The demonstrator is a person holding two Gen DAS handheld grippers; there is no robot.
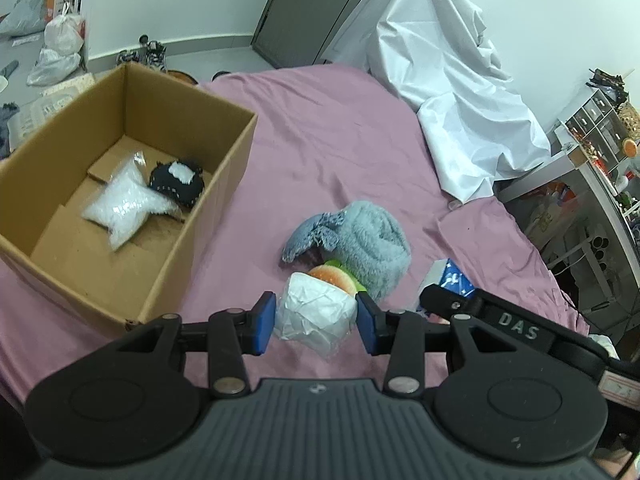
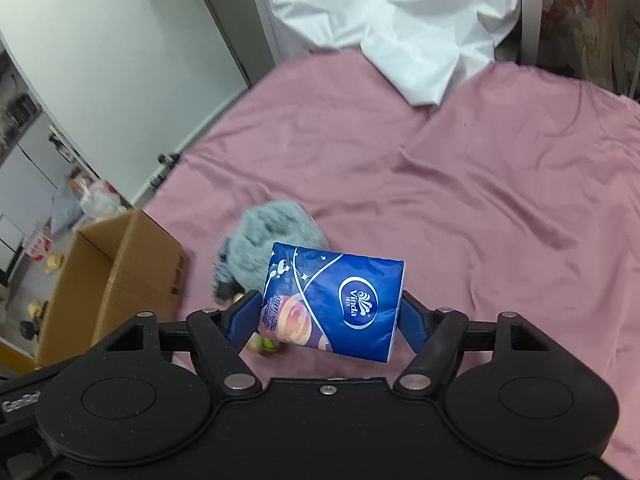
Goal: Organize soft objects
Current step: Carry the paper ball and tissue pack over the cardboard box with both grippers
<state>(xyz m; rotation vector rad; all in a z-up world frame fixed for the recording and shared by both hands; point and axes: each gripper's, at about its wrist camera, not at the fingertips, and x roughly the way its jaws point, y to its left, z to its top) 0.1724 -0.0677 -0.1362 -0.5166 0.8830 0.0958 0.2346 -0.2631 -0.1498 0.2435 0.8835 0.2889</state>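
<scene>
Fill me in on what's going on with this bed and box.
A person is sorting soft things into a cardboard box on a pink bedsheet. The left claw is clamped on a paper-wrapped toy burger; the right claw grips a blue Vinda tissue pack. The box already holds a clear bag of white filling and a dark pouch. A grey fluffy towel remains on the sheet.

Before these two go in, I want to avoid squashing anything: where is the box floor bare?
In the cardboard box, the near-left floor is bare, between the front wall and the white plastic bag. The far-right corner is crowded: the bag lies beside the dark pouch. On the pink sheet, the stretch between the box and the grey towel is free.
</scene>
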